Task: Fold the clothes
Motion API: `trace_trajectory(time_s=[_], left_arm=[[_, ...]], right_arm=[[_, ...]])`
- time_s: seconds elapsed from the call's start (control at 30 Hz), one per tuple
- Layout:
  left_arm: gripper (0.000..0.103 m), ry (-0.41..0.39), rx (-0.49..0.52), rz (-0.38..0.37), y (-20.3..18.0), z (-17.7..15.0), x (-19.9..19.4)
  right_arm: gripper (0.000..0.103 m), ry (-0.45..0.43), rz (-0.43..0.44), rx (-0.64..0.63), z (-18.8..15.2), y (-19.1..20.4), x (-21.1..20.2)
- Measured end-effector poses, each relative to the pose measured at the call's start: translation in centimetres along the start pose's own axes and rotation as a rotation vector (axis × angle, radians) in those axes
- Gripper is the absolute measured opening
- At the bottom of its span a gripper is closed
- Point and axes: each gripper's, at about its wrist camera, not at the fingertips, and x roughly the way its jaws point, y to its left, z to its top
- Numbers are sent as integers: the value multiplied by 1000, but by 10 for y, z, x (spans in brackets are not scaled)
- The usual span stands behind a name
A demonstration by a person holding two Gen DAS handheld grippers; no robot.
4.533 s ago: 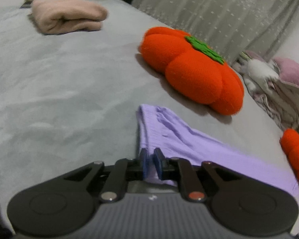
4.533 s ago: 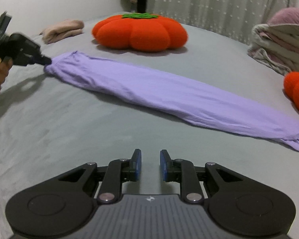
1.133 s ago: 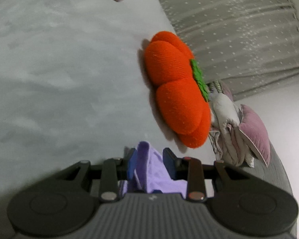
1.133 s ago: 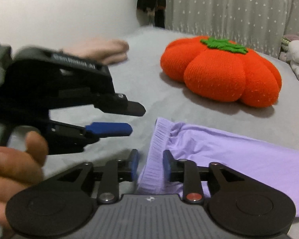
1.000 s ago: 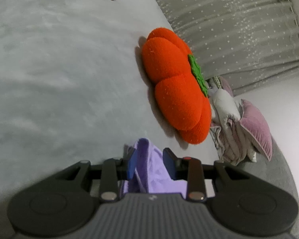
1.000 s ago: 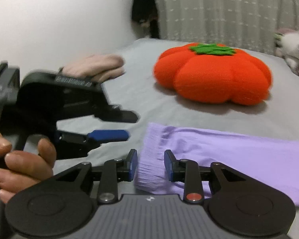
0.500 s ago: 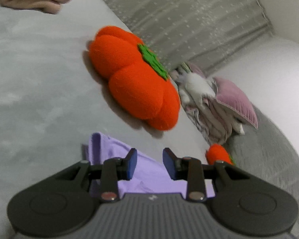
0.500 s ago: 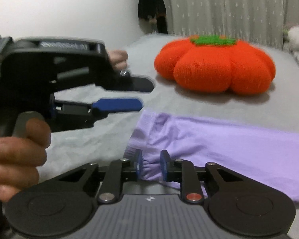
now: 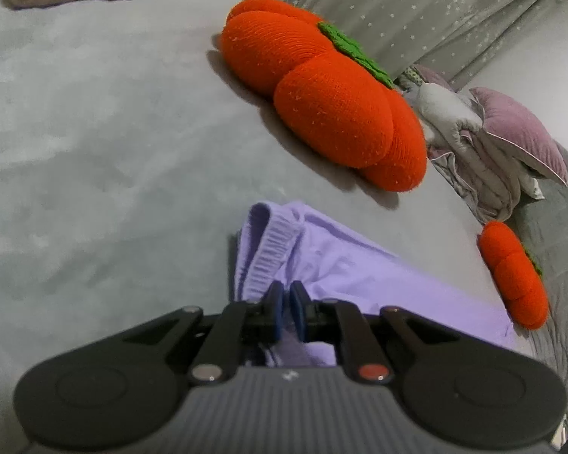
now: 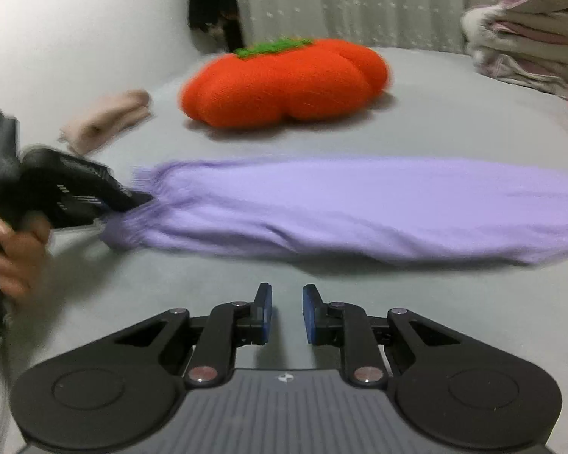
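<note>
A long purple garment (image 9: 359,265) lies stretched across the grey bed (image 9: 94,151), its ribbed waistband end nearest my left gripper. My left gripper (image 9: 286,291) is shut on a fold of that waistband. In the right wrist view the purple garment (image 10: 340,204) runs from left to right. The left gripper (image 10: 132,200), held by a hand (image 10: 15,257), pinches its left end. My right gripper (image 10: 287,295) hovers over bare bed in front of the garment, apart from it. Its jaws stand slightly apart with nothing between them.
A large orange pumpkin cushion (image 9: 322,90) sits beyond the garment, and a small one (image 9: 513,272) at the right. A folded pink garment (image 10: 106,121) lies at the far left. A pile of bedding with a mauve pillow (image 9: 473,143) is at the back right.
My right gripper has let go of the waistband and drawn back from the garment. My left gripper has closed on the waistband end and rolled level.
</note>
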Motion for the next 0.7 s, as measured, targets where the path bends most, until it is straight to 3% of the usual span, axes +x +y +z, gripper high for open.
trace_trajectory(time_s=[0.17, 0.43, 0.57, 0.7], left_arm=[[11, -74, 3, 37, -5, 5, -7], [13, -98, 25, 110, -11, 6, -11], [26, -150, 50, 93, -20, 12, -35], [28, -156, 82, 14, -29, 13, -48]], right_arm=[[19, -29, -60, 2, -3, -31, -13], [19, -45, -99, -41, 12, -51, 7], [24, -40, -70, -17, 7, -69, 4], [32, -36, -53, -110, 2, -73, 3]])
